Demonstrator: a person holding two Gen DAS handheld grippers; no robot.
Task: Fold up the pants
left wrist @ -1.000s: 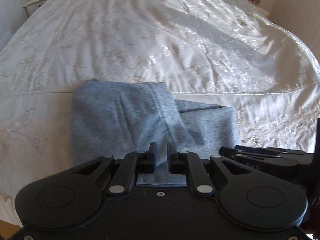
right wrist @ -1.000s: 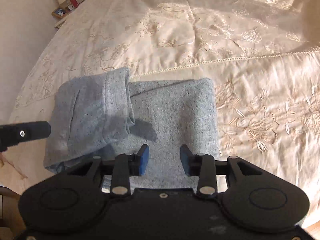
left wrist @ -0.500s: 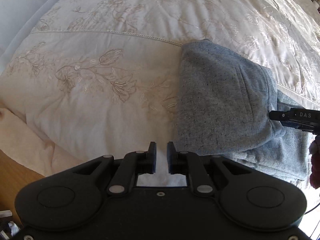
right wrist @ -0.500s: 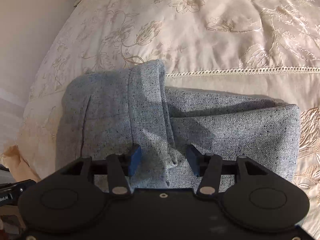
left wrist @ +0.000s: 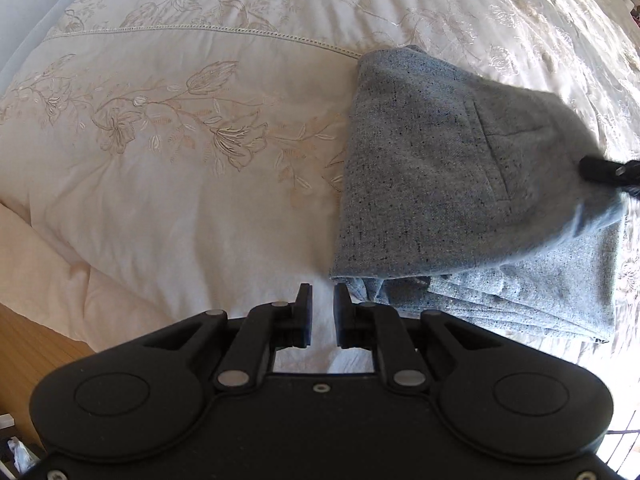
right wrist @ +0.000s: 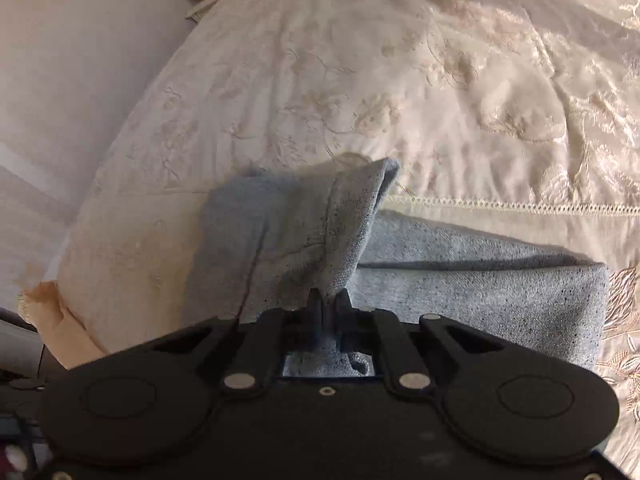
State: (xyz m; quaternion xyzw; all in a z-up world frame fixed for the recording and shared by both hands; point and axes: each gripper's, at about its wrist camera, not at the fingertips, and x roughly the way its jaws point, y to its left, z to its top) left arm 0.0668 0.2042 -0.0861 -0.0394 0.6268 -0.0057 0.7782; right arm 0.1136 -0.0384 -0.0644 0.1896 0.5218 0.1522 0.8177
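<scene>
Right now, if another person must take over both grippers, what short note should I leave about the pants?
Right gripper: shut on a raised flap of the grey pants.
Left gripper: jaws a small gap apart, holding nothing, over the cream bedspread just beside the near left corner of the pants.
Pants: on the bed, near its edge, already folded into a short stack of layers.
Done: the main folds.
Left: probably lay the raised flap flat over the stack, then release and tidy the edges.
</scene>
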